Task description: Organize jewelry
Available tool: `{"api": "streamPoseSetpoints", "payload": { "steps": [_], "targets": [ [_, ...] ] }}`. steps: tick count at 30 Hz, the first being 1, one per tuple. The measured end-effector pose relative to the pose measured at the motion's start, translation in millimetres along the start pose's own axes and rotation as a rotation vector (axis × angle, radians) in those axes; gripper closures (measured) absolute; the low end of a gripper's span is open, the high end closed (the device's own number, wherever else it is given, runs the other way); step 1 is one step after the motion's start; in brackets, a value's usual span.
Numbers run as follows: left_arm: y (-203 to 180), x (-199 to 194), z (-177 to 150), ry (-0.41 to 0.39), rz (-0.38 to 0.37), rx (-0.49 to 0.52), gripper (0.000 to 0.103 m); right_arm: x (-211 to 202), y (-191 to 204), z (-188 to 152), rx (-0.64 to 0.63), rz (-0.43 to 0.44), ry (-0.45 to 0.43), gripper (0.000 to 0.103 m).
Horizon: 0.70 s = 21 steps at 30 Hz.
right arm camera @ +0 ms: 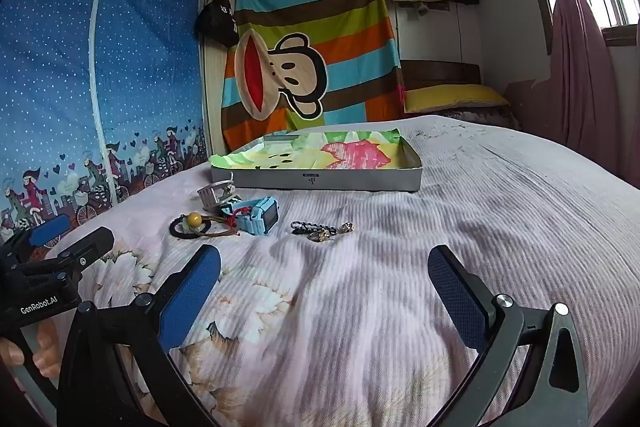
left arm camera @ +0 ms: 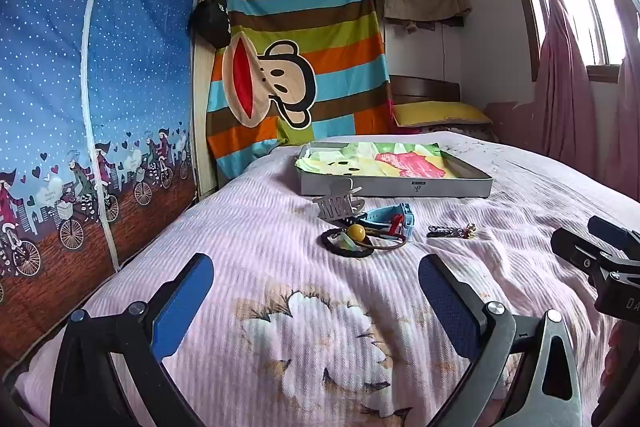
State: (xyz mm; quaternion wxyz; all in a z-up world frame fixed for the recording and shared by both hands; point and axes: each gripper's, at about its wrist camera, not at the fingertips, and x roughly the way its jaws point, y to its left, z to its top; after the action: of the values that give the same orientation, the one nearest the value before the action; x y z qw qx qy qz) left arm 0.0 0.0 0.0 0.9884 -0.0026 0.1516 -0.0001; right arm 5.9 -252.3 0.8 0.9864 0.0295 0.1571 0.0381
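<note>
On the pink bedspread lies a small pile: a grey claw hair clip (left arm camera: 339, 203) (right arm camera: 216, 193), a blue watch (left arm camera: 390, 219) (right arm camera: 260, 215), a black hair tie with a yellow bead (left arm camera: 349, 239) (right arm camera: 191, 223), and a braided bracelet with gold charms (left arm camera: 452, 230) (right arm camera: 320, 229) to the right. Behind them stands a shallow grey box (left arm camera: 394, 186) (right arm camera: 326, 182) lined with a colourful cloth. My left gripper (left arm camera: 316, 275) is open, short of the pile, nothing between its fingers. My right gripper (right arm camera: 324, 267) is open too, just short of the bracelet, and shows at the edge of the left wrist view (left arm camera: 588, 239).
A blue fabric wardrobe (left arm camera: 80, 107) runs along the bed's left side. A striped monkey blanket (left arm camera: 296, 67) hangs at the far end. A yellow pillow (left arm camera: 436, 113) and pink curtains (left arm camera: 568, 99) sit at the right. A hand (right arm camera: 24, 351) holds the left gripper's handle.
</note>
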Motion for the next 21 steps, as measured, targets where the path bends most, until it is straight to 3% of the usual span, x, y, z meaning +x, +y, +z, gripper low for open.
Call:
{"api": "streamPoseSetpoints", "payload": {
  "steps": [21],
  "targets": [
    [0.1, -0.3, 0.2, -0.002, 0.001, 0.0, 0.0, -0.9, 0.3, 1.1, 0.002, -0.002, -0.002, 0.001]
  ]
}}
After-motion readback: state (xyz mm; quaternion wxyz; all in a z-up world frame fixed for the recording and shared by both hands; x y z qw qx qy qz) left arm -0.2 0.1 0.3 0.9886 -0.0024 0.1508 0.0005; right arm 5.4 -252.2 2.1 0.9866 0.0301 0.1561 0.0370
